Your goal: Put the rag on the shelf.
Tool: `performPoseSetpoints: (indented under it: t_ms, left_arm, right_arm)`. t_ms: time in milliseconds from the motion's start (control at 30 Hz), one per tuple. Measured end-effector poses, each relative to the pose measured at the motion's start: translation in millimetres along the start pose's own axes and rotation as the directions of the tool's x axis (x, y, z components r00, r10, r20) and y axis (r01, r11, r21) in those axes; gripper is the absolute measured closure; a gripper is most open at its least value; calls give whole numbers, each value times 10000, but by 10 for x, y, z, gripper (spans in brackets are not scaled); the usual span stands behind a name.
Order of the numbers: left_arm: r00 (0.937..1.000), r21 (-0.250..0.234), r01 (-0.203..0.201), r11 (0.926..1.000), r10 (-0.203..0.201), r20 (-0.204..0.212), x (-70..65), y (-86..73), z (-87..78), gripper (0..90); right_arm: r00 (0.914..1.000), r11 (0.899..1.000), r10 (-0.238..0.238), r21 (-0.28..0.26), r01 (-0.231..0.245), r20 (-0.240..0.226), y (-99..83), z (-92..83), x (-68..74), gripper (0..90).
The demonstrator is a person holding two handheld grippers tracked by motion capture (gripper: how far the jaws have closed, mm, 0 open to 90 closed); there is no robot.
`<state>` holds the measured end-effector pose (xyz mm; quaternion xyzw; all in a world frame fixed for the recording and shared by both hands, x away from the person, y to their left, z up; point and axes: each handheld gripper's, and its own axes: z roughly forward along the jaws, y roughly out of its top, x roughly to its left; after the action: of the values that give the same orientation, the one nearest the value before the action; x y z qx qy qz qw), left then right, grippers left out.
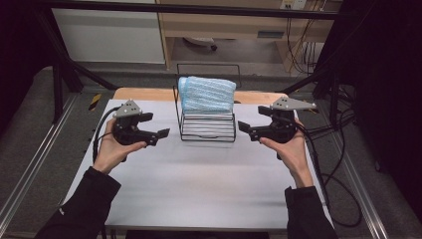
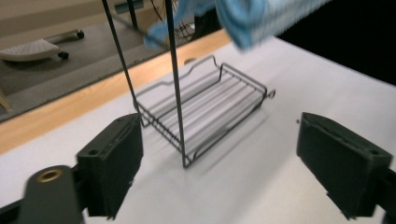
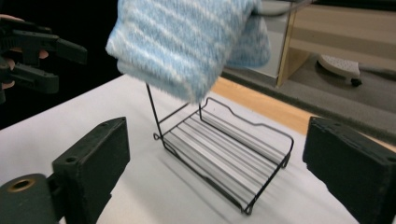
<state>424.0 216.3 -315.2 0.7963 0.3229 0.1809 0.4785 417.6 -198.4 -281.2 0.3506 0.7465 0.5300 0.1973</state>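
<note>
Both grippers, the left gripper (image 1: 155, 128) and right gripper (image 1: 246, 128), are standing wide open and empty, flanking the blue striped towel (image 1: 207, 93) hanging over the black wire rack (image 1: 207, 132).

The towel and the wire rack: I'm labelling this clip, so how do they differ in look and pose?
The towel is soft, pale blue with white stripes; the wire rack is thin black metal. The towel hangs folded over the rack's top bar, off the table; the rack's ribbed tray rests flat on it. The towel is solid, the rack see-through. Both lie between the open left gripper and right gripper, held by neither.
</note>
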Motion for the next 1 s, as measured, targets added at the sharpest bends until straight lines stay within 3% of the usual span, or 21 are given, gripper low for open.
performPoseSetpoints:
  t_ms: [300, 533, 700, 1000]
  left_arm:
    - [9990, 419, 441, 9981, -440, -34, 23, -555, 45, 85]
    - [9988, 885, 483, 9949, -471, -154, 33, -938, 65, 92]
    - [9980, 944, 616, 9936, -600, -193, 64, -1130, 34, 95]
    - [9970, 1219, 713, 9900, -671, -383, 112, -1405, -38, 100]
  right_arm:
    - [9986, 9962, 524, 696, -523, 13, -518, 18, -71, 16]
    - [9978, 9892, 639, 1306, -659, 189, -912, 28, -124, 7]
    - [9956, 9809, 931, 1706, -935, 108, -1185, 20, -175, 7]
    - [9958, 9741, 916, 2072, -909, 60, -1601, -87, -270, 7]
